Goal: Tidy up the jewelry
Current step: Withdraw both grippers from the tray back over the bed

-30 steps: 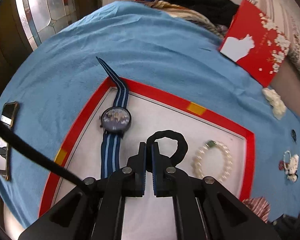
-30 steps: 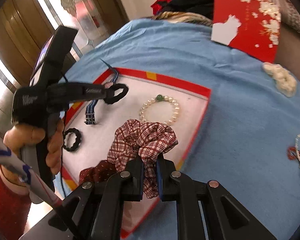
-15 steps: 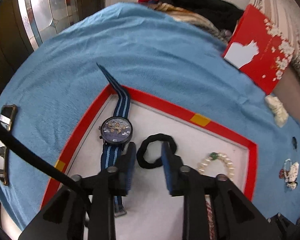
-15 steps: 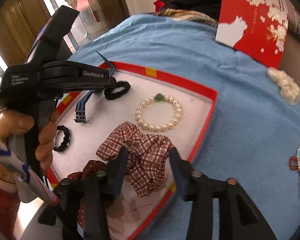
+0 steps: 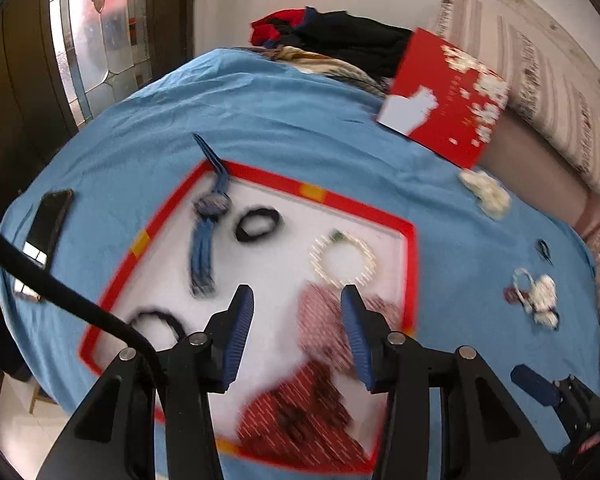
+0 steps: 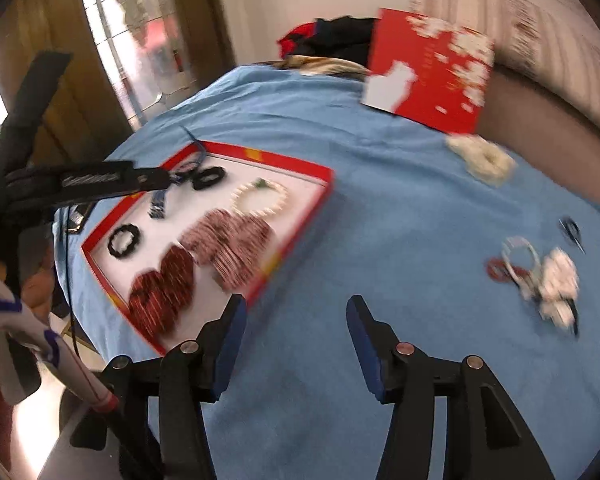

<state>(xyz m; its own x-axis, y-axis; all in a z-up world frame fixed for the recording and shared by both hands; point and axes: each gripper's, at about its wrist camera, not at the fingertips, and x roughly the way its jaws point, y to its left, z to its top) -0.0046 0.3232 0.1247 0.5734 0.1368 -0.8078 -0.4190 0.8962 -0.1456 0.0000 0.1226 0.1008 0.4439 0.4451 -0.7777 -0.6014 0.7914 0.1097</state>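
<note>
Having let go since a second ago, both tongs gape empty: left gripper [image 5: 296,304] behind the black hair tie [image 5: 258,225], right gripper [image 6: 294,314] right of the plaid scrunchie [image 6: 232,246].

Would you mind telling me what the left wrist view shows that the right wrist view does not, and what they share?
Only the left wrist view shows the phone lying on the blue cloth beside the tray, and the open left gripper over the tray.

Only the right wrist view shows the open right gripper over bare cloth, clear of the tray, and the left gripper seen from the side.

Both show the red-rimmed tray holding the watch, pearl bracelet and plaid scrunchie, plus the red box.
</note>
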